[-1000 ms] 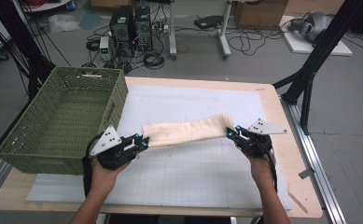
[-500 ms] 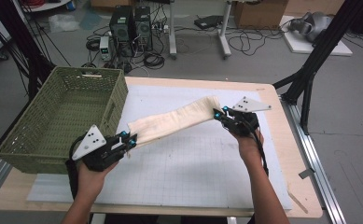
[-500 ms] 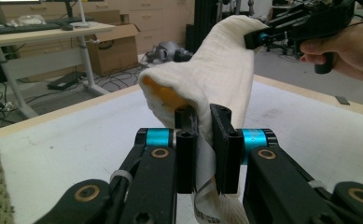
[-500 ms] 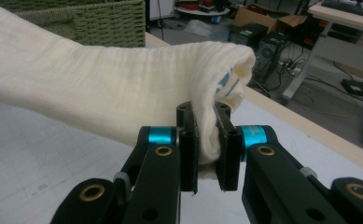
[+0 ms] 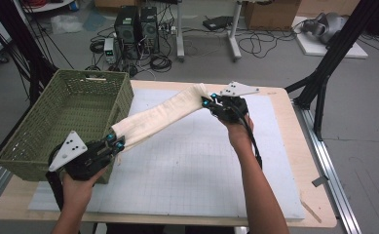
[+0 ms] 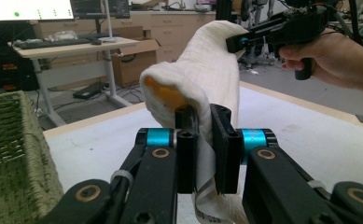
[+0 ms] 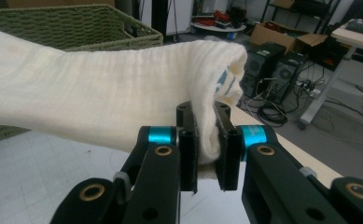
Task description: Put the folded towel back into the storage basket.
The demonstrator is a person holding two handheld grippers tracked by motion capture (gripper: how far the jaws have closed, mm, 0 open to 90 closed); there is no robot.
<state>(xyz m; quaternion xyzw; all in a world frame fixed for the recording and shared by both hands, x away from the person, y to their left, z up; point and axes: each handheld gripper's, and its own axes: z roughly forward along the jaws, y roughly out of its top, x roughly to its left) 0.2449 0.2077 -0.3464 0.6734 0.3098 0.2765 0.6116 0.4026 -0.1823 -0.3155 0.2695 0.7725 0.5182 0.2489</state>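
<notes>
My left claw (image 5: 120, 143) pinches one end of the cream cloth (image 5: 158, 116) beside the green basket (image 5: 55, 122); my right claw (image 5: 207, 102) clamps the other end, the cloth stretched between them above the worktop (image 5: 192, 165).

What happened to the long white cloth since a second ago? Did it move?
Yes. The folded cream-white cloth was swung: the right gripper carried its end toward the far side of the table, while the left gripper pulled its end back toward the person, beside the green woven basket. Both grippers kept hold of the cloth. The basket and the white gridded mat stayed put.
</notes>
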